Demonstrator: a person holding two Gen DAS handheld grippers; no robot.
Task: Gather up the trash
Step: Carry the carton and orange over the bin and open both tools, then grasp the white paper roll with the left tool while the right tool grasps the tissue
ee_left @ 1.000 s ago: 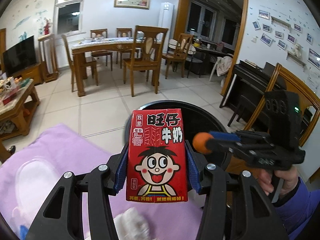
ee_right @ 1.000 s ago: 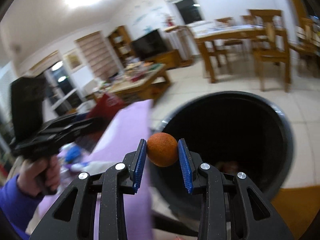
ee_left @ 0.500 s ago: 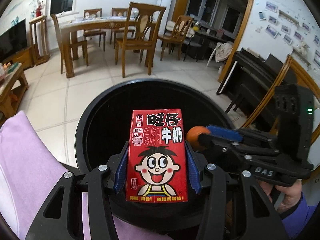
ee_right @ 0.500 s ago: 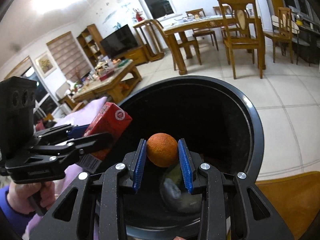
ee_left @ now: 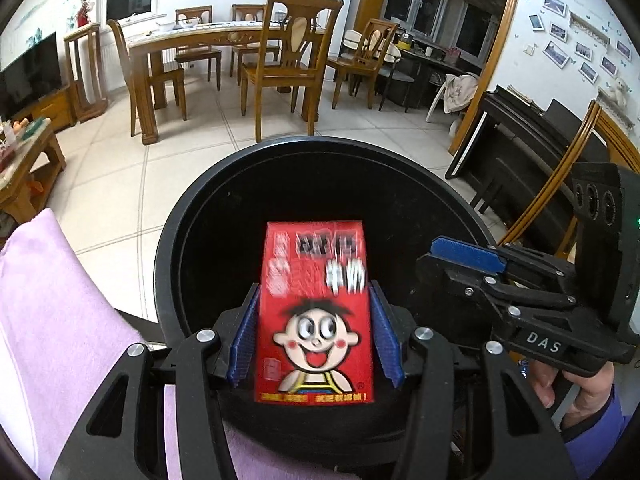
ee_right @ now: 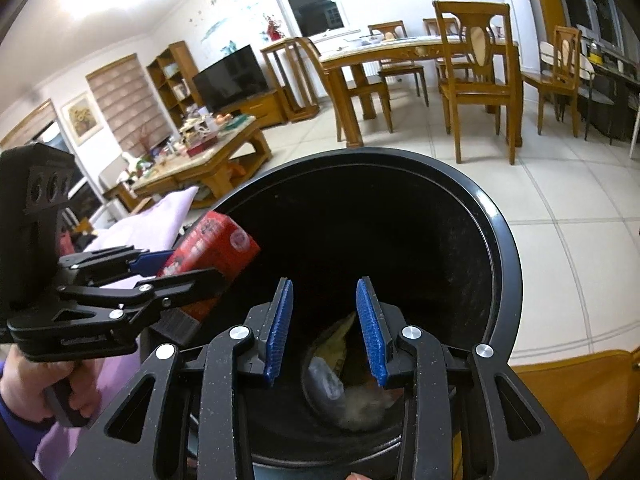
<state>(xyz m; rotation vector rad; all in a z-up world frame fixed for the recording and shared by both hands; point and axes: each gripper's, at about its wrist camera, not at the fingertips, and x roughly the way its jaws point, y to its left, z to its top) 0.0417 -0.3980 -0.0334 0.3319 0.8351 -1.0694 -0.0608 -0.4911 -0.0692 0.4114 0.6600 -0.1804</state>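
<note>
A red milk carton (ee_left: 316, 312) with a cartoon face sits between the blue pads of my left gripper (ee_left: 316, 336), blurred by motion, over the open black trash bin (ee_left: 192, 216). The pads stand slightly apart from its sides. The carton also shows in the right wrist view (ee_right: 212, 256). My right gripper (ee_right: 326, 332) is open and empty above the bin (ee_right: 500, 248). Crumpled trash (ee_right: 344, 376) lies at the bin's bottom. The orange ball is not in view.
A purple cloth (ee_left: 48, 320) covers the surface left of the bin. A wooden dining table with chairs (ee_left: 224, 64) stands across the tiled floor. A coffee table (ee_right: 200, 160) with clutter is at left. A piano (ee_left: 512, 148) stands at right.
My right gripper has opened and the orange ball has gone from it. The left gripper's pads have spread a little and the carton now looks blurred, slipping downward over the bin.
</note>
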